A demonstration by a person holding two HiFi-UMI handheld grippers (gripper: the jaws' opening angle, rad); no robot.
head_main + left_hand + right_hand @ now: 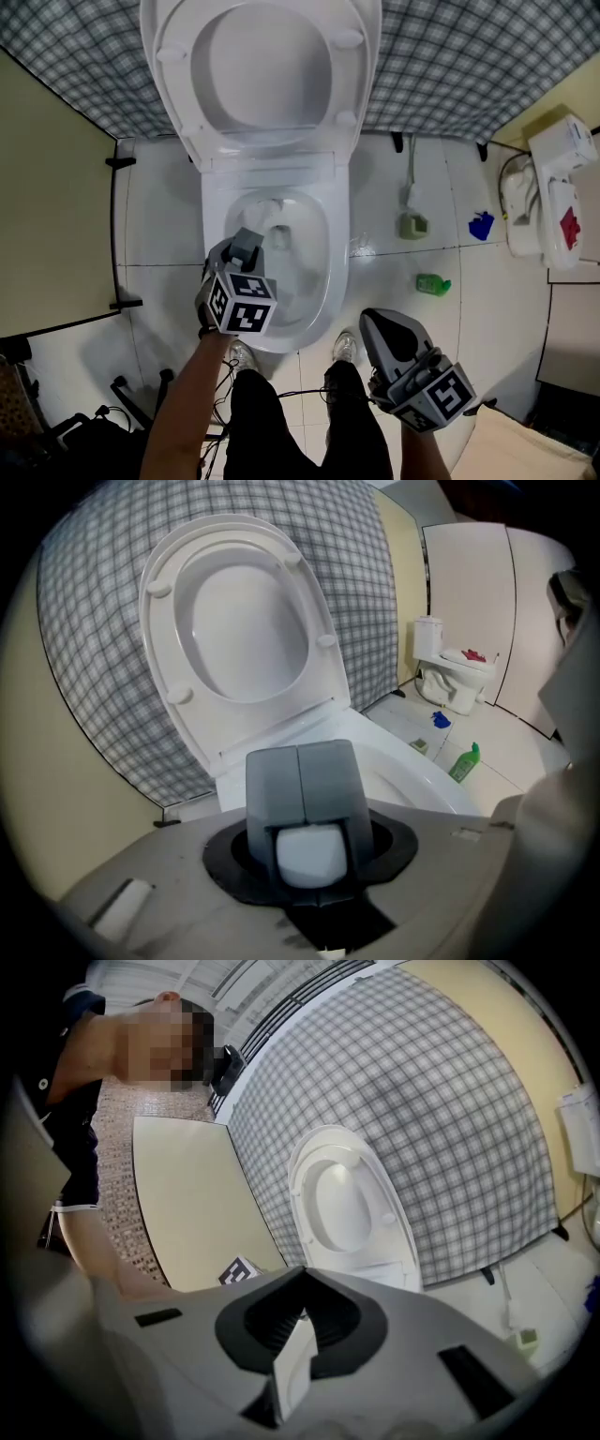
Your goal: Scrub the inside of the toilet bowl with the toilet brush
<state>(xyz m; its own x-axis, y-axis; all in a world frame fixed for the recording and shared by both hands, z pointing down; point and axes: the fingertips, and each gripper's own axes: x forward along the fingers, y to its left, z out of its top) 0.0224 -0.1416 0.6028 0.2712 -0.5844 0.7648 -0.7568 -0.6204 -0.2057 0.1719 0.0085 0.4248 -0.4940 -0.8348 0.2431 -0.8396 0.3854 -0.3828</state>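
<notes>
The white toilet stands with its lid and seat (pixel 267 66) raised, and the bowl rim (pixel 337 272) lies below them. My left gripper (pixel 251 239) hangs over the bowl's left side, pointing down into it. In the left gripper view, my left gripper (pixel 302 761) has its grey jaws closed round the toilet brush's white handle (pixel 307 853). The pale brush head (pixel 275 234) sits inside the bowl near the back. My right gripper (pixel 377 321) waits at the lower right, off the toilet, jaws together and holding nothing. In the right gripper view, my right gripper (pixel 302 1274) faces the raised lid (pixel 347 1204).
A green bottle (pixel 433 283) stands on the white tiles right of the toilet, with a blue item (pixel 481 226) and a small grey holder (pixel 413 225) nearby. A second white fixture (pixel 548 197) sits far right. A beige partition (pixel 47 206) borders the left. The person's shoes (pixel 345 347) are before the bowl.
</notes>
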